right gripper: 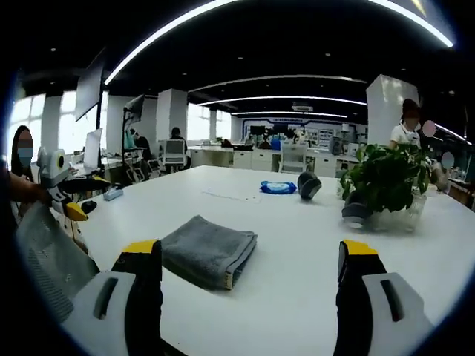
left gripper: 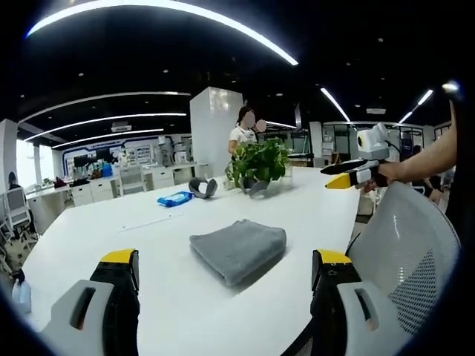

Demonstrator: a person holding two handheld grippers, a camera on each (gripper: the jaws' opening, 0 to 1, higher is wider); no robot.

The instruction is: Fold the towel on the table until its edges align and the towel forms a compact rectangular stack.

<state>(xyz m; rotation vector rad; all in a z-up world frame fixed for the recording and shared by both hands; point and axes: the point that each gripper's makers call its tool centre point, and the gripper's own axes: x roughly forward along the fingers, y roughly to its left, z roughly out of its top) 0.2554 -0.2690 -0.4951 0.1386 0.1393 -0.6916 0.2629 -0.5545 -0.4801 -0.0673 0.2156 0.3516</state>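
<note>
Two grippers, left (left gripper: 226,271) and right (right gripper: 252,263), hover spread wide, holding nothing, over a folded grey towel (left gripper: 238,249); beyond, a pot (right gripper: 386,216) holds a leafy plant (right gripper: 386,178).

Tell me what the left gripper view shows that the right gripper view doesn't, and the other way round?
Left gripper view: a white mesh chair back at the right, with the right claw held in a hand above it.

Right gripper view: the towel's layered folded edges facing the camera, and the left claw at the left.

Both: the grey towel folded on the white table, the potted plant, the blue packet, each view's own claw open.
</note>
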